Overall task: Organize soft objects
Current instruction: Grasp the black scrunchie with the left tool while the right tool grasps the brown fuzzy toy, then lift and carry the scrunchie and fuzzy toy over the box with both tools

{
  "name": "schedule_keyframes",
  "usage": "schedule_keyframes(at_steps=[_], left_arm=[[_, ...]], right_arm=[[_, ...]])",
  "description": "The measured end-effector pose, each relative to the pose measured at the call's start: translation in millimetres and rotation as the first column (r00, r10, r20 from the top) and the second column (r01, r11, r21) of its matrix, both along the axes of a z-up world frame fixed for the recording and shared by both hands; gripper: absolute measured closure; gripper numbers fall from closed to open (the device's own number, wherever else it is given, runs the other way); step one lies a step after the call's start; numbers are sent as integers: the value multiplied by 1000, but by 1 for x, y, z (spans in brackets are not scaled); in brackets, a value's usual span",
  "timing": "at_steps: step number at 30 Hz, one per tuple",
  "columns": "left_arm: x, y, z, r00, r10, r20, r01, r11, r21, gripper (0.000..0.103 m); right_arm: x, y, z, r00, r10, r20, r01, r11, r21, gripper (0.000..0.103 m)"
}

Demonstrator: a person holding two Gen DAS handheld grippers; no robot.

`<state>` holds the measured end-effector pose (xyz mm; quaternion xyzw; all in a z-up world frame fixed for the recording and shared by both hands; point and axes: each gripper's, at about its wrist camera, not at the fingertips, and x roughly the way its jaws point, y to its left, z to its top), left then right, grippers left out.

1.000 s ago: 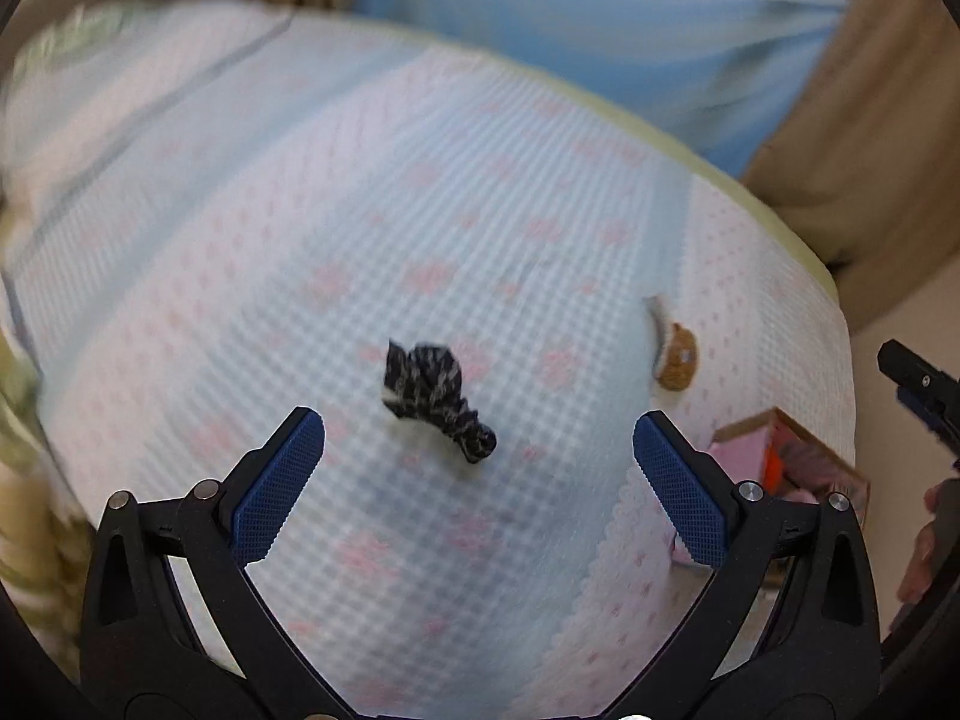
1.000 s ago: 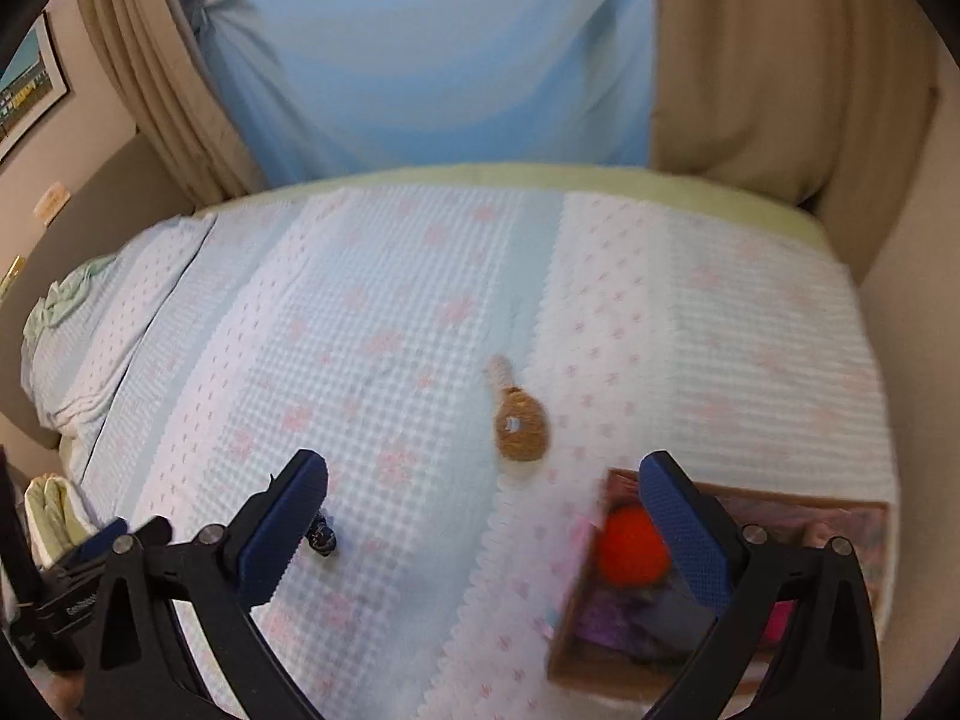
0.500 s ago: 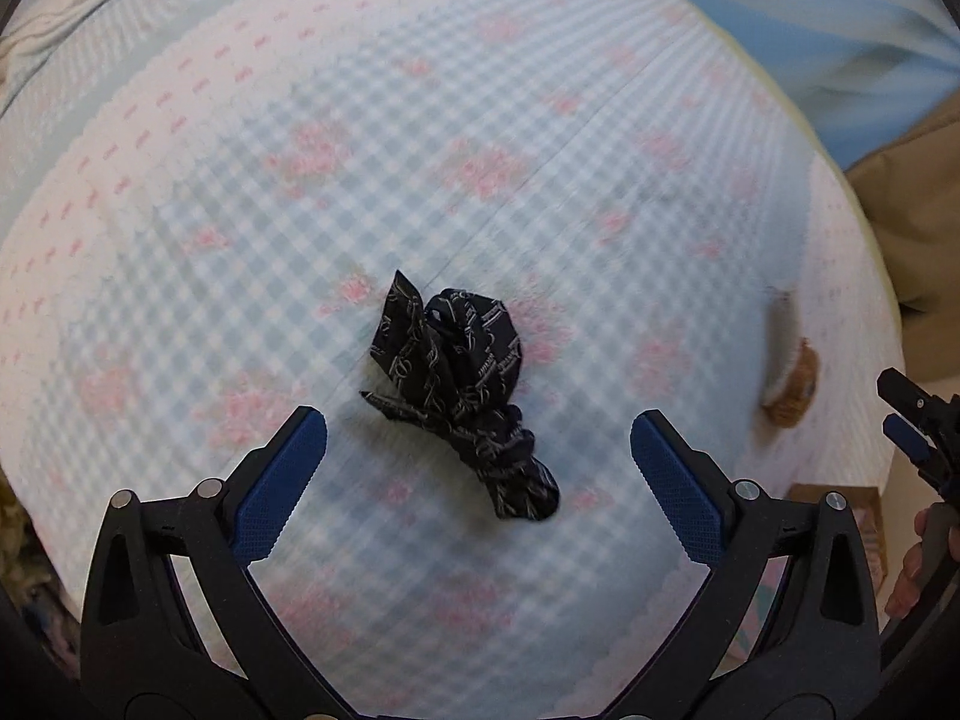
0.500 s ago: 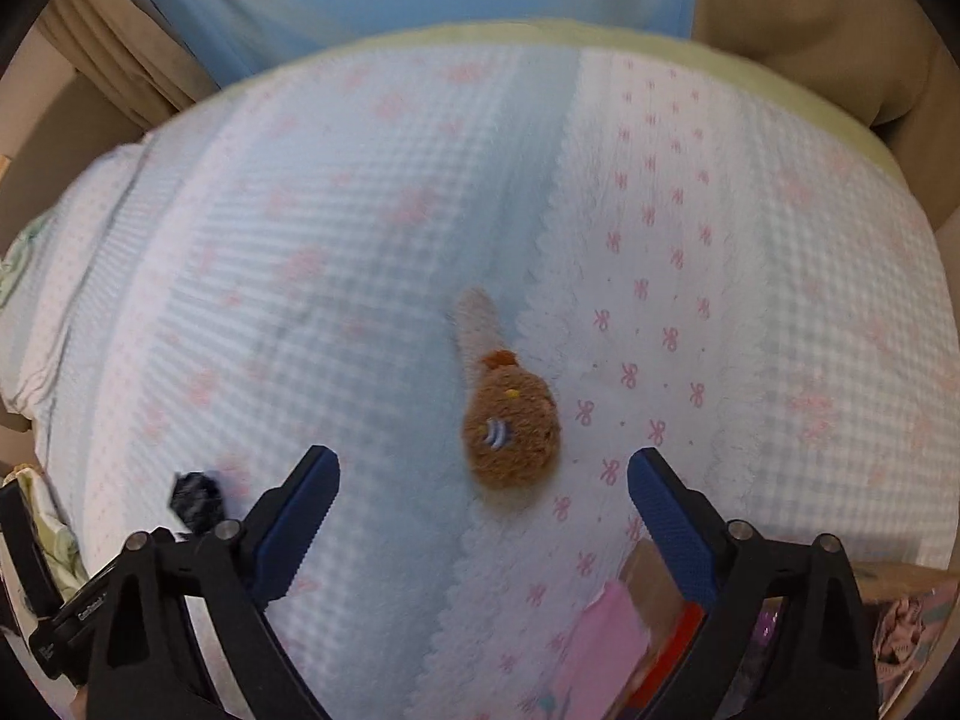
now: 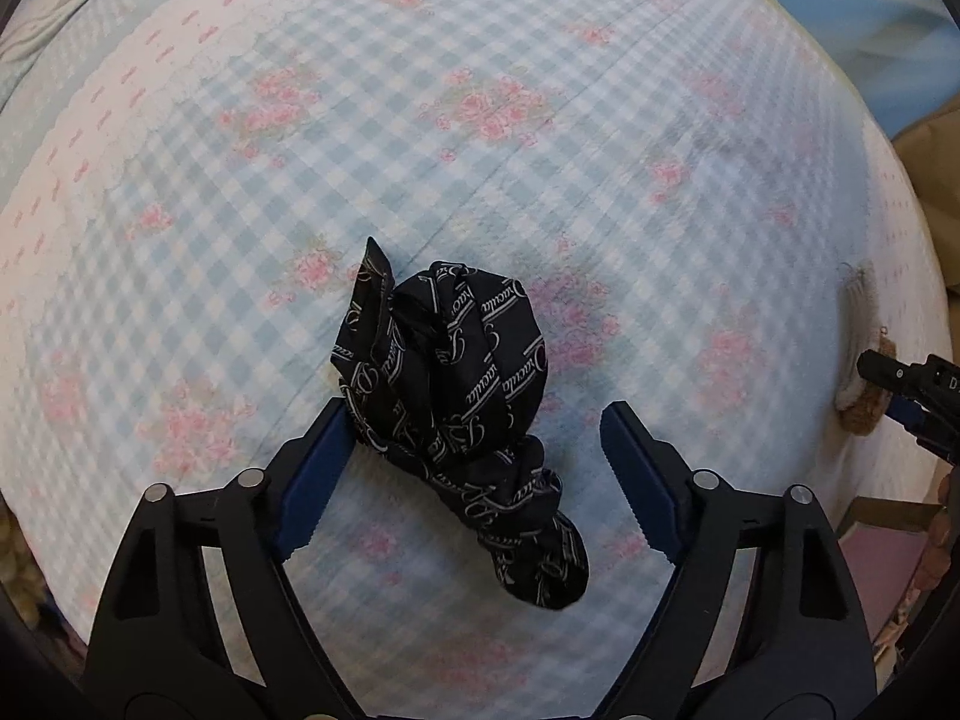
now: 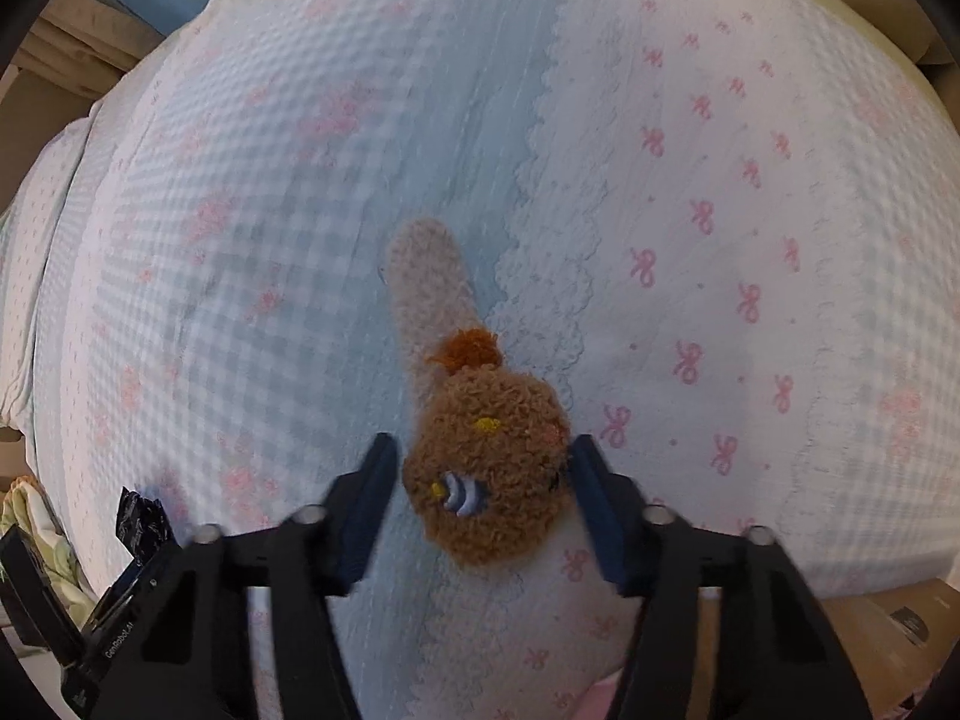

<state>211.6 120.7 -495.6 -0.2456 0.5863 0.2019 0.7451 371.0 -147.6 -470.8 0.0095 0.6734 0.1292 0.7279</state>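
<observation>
A knotted black cloth with white lettering (image 5: 456, 396) lies on the checked bedspread (image 5: 480, 120). My left gripper (image 5: 474, 426) is low over it, jaws part closed; the left pad touches the cloth, the right pad stands clear. A fuzzy brown plush with a beige tail (image 6: 486, 468) lies on the bed. My right gripper (image 6: 483, 474) straddles its brown head, jaws narrowed, both pads at or near its sides. The plush also shows at the right edge of the left wrist view (image 5: 861, 384), and the black cloth at the lower left of the right wrist view (image 6: 141, 519).
A cardboard box (image 6: 900, 612) stands beside the bed at the lower right, with something pink at the bottom edge. The bed's near edge drops off below both grippers. A curtain (image 5: 930, 150) hangs at the right. Green fabric (image 6: 24, 516) shows at the far left.
Both grippers have come down closer to the bed and their jaws have narrowed. The left one is now around the black cloth, the right one around the plush head.
</observation>
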Motion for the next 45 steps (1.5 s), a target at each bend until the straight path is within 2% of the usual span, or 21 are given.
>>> schedule_keyframes(at_steps=[2, 4, 8, 16, 21, 26, 35, 45], left_arm=[[2, -2, -4, 1000, -6, -18, 7, 1000, 26, 50], [3, 0, -7, 999, -14, -32, 15, 999, 52, 53], [1, 0, -7, 1000, -19, -16, 20, 998, 55, 63], [-4, -6, 11, 999, -46, 14, 45, 997, 64, 67], [-9, -12, 32, 997, -57, 46, 53, 996, 73, 67], [-11, -17, 67, 991, -94, 98, 87, 994, 71, 67], [-10, -42, 159, 959, -183, 219, 158, 979, 127, 67], [-33, -87, 264, 891, -301, 339, 248, 950, 189, 67]], right_arm=[[0, 0, -3, 1000, 2, -1, -2, 1000, 2, 60], [-1, 1, -3, 1000, 4, 6, -4, 1000, 3, 63], [-4, 2, -2, 1000, 4, 19, -4, 1000, 14, 68], [-12, -3, 15, 999, -5, 54, 2, 999, 48, 71], [-20, -8, 40, 996, -17, 87, 10, 997, 76, 71], [-35, -12, 75, 991, -23, 133, 10, 995, 99, 71], [-81, -25, 168, 967, -57, 247, 29, 993, 113, 71], [-152, -57, 268, 913, -109, 392, 61, 989, 131, 71]])
